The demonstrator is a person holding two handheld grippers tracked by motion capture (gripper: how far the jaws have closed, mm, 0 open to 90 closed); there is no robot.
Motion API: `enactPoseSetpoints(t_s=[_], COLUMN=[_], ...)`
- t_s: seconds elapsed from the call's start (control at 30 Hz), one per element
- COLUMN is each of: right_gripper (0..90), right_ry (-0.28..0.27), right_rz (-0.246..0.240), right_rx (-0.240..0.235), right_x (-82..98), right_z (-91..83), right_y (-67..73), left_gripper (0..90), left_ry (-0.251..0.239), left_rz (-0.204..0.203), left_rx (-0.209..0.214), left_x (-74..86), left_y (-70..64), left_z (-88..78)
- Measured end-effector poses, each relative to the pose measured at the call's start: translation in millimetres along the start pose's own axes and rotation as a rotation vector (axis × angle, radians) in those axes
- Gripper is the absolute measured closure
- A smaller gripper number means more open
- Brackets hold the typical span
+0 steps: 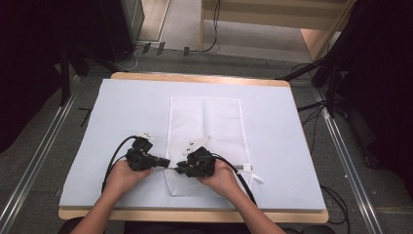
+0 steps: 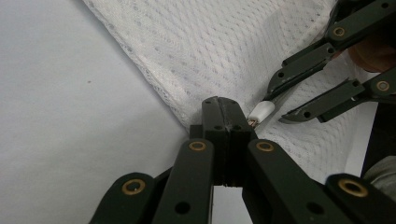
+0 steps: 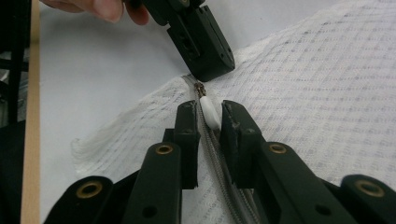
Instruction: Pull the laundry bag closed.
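Near table edge: person's left hand (image 1: 124, 176) and right hand (image 1: 221, 178) come in from the bottom, each holding a black gripper, tips pointing at each other over the near part of a white mesh bag (image 1: 207, 136).

Left gripper (image 1: 163, 162): jaws pressed fully together, pinching the bag's edge at the zipper's end; in the left gripper view the closed tips (image 2: 224, 112) sit right on the mesh border, just beside the white zipper pull (image 2: 260, 112).

Right gripper (image 1: 179, 169): jaws narrowly apart, straddling the zipper pull (image 3: 210, 114) and the grey zipper line (image 3: 224, 177). Pull lies between the two tips; cannot tell whether either pad touches it. Left gripper's closed tip (image 3: 205, 44) is just beyond the pull's metal end.

Bag lies flat, lengthwise away from the person, mid-table on a pale blue mat (image 1: 126, 112). A white tag (image 1: 251, 171) sticks out at the bag's near right edge.

Farther: the mat covers a wooden table (image 1: 195, 78); beyond it grey floor with cables (image 1: 209, 46).
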State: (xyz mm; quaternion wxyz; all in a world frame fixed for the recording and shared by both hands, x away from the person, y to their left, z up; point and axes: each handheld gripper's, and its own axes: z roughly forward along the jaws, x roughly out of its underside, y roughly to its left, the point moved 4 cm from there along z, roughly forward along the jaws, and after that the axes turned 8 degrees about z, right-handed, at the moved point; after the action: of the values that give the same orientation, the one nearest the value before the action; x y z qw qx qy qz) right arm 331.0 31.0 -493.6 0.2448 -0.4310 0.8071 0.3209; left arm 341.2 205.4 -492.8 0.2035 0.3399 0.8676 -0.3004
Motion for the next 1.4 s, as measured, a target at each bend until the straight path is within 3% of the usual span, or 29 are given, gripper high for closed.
enactPoseSetpoints(t_s=[0.17, 0.3, 0.43, 0.57, 0.73, 0.8, 1.1, 1.23, 1.4], right_gripper=[79.7, 82.9, 84.6, 82.1, 80.9, 80.1, 84.4, 84.4, 81.0], right_ry=[-0.021, -0.044, -0.041, -0.008, 0.008, 0.012, -0.046, -0.039, -0.041], right_rz=[0.028, 0.104, 0.140, 0.144, 0.126, 0.113, 0.134, 0.153, 0.170], right_rx=[-0.014, -0.023, -0.011, -0.037, -0.029, -0.025, 0.002, 0.010, 0.003], right_x=[-2.7, -7.9, -11.4, -8.7, -4.4, -2.6, -6.3, -5.7, -5.3], right_z=[-3.7, -7.5, -2.4, 5.3, 7.1, 8.5, -5.4, -3.7, -2.0], right_y=[-1.3, -4.7, -7.3, -4.7, -1.7, -1.2, -3.3, -4.4, -3.2], left_gripper=[90.0, 90.0, 90.0, 90.0, 90.0, 90.0, 90.0, 90.0, 90.0], left_ry=[0.002, 0.000, 0.000, 0.000, 0.015, 0.000, 0.000, 0.035, 0.028], left_rz=[-0.001, -0.002, -0.005, -0.009, -0.016, -0.031, -0.041, -0.039, -0.044], left_rx=[0.000, -0.002, -0.001, 0.002, 0.009, 0.025, 0.057, 0.051, 0.070], left_x=[0.1, -0.2, -0.1, 0.2, -0.6, -0.1, 5.8, 7.5, 10.1], left_y=[0.1, -0.1, -0.1, 0.5, -1.0, -4.9, -17.6, -18.1, -17.2], left_z=[-0.2, 0.1, 0.0, -0.3, -4.1, -8.0, -7.1, 1.2, 3.6])
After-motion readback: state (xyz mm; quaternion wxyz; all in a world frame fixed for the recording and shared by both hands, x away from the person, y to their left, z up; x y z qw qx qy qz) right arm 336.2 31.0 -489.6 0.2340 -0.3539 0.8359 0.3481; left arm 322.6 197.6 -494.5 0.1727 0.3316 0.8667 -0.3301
